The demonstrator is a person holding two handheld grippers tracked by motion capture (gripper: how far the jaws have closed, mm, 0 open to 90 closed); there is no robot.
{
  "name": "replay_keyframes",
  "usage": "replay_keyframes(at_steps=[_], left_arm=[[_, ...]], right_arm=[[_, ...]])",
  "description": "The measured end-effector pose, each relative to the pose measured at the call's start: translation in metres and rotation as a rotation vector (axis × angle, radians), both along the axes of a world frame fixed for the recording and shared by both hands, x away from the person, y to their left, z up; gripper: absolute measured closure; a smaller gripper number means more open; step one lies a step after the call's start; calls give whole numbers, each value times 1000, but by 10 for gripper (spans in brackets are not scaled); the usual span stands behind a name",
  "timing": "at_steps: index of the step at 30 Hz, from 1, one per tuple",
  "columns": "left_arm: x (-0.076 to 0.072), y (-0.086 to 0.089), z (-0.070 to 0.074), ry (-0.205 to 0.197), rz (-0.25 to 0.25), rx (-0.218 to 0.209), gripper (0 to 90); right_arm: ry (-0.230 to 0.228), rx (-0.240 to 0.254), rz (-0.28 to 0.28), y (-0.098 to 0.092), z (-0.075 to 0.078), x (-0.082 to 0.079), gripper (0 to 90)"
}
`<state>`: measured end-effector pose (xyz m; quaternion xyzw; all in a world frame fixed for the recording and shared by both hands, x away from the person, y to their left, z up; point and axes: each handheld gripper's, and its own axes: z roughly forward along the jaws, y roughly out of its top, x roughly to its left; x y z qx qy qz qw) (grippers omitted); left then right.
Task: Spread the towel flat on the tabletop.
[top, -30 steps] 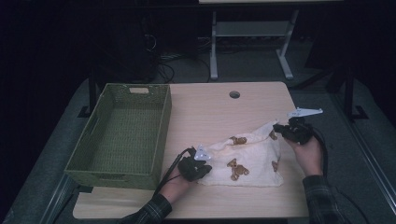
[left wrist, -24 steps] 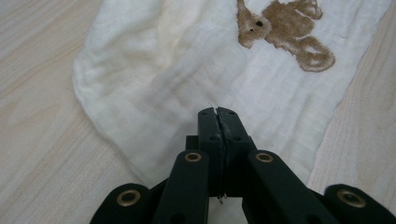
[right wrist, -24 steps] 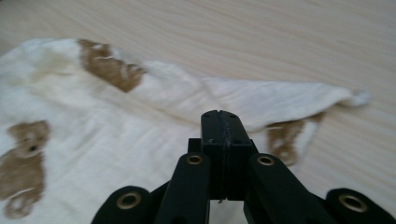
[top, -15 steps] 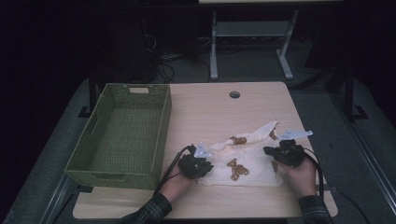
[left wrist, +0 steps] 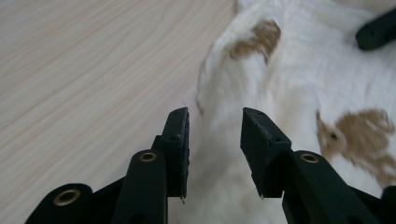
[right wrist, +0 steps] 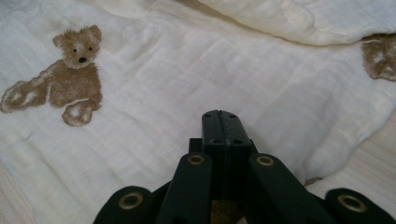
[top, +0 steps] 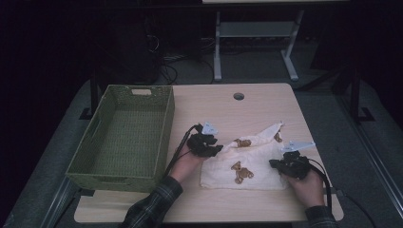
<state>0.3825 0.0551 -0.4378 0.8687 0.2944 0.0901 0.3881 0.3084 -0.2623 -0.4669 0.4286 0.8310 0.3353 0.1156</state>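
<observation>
Folding, by the look of it: a white cloth [top: 247, 164] printed with brown bears is lying on the counter [top: 266, 102], partly doubled over, with one corner sticking out toward the far right.
Left gripper [top: 209, 145]: jaws are standing apart over the cloth's left edge, one jaw over bare wood, the other over the fabric; nothing is being held. In the left gripper view [left wrist: 215, 126] a raised fold is sitting just ahead of the gap.
Likely reason: it is lining up to pinch that edge, judging by how the jaws are straddling it.
Right gripper [top: 280, 165]: jaws are pressed together at the cloth's right side; in the right gripper view [right wrist: 220, 123] no gap is showing between them, and the fabric is bunching beneath. It is probably pinching the cloth, though the pinch point itself is hidden.
Likely reason: it is pinning or carrying that side while the other hand gets a hold.
Nearby: a green woven basket [top: 102, 123] is sitting at the counter's left, empty, well apart from the cloth; possibly its destination.
Obstacles: nothing is lying between cloth and basket; the near basket wall is the one thing to clear.
</observation>
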Motion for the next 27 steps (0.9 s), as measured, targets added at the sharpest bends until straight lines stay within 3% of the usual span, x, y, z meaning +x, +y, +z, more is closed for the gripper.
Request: replay_keyframes(at_steps=[7,16,18,21,24,27], left_arm=[[5,-17,-8,12,-49,-20,605],[4,-33,-21,25,-90,45,602],[4,-33,-22,29,-84,45,653],[3,-33,-21,23,-90,51,827],[-2,-34,-15,-13,-85,43,857],[-15,-38,-4,-51,-114,23,857]], right_arm=[[-4,6,2,-1,-1,0,899],[-6,0,4,0,0,-1,899],[-6,2,5,-1,-1,-1,899],[-10,5,5,-1,-1,-1,899],[-10,3,7,-1,-1,-1,899],[-11,-1,7,-1,-1,-1,899]])
